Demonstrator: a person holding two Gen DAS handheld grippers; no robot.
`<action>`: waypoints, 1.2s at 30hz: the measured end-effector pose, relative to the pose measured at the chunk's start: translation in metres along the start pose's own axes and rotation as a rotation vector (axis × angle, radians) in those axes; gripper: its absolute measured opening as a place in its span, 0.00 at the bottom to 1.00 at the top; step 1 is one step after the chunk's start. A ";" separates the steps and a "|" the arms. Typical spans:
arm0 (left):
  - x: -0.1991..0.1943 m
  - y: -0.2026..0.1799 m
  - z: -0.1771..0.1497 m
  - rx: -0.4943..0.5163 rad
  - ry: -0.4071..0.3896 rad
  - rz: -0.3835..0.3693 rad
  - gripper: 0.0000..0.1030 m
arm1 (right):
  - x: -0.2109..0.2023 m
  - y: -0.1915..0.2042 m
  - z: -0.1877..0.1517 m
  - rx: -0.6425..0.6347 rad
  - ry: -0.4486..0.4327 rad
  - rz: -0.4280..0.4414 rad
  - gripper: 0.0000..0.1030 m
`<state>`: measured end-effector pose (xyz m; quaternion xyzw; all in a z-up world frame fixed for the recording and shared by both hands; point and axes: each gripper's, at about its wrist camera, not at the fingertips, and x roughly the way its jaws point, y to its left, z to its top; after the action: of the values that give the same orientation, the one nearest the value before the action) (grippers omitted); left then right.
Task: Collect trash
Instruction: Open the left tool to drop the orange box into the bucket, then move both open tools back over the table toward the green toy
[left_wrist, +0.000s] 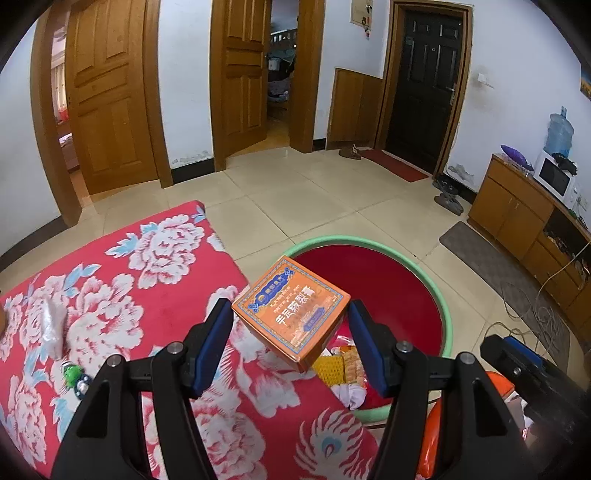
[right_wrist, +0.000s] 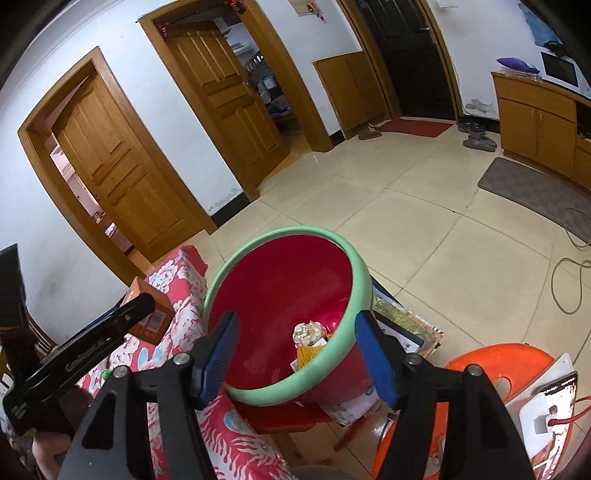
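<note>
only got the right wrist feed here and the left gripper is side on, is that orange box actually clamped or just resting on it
Observer: Clamped. In the left wrist view the left gripper has both blue pads pressed on opposite sides of the orange box.
Operator: is it over the bin yet
Observer: Partly. There the box overlaps the near left part of the red bin's green rim, with the floral cloth below its other end.
Operator: anything left on the cloth
Observer: Yes, a crumpled white wrapper lies near its left edge.
</note>
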<state>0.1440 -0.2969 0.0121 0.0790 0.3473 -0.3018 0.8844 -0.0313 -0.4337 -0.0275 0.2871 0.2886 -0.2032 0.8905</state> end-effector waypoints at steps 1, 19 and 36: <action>0.002 -0.001 0.000 0.003 0.000 0.001 0.62 | 0.000 -0.001 0.000 0.002 -0.001 -0.001 0.66; 0.000 -0.002 0.002 -0.022 0.018 -0.018 0.69 | -0.004 -0.002 -0.001 0.013 -0.013 0.007 0.68; -0.043 0.053 -0.009 -0.093 -0.002 0.114 0.69 | -0.015 0.025 -0.010 -0.035 0.002 0.083 0.71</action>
<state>0.1456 -0.2305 0.0299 0.0570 0.3551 -0.2345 0.9032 -0.0337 -0.4056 -0.0147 0.2833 0.2806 -0.1607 0.9029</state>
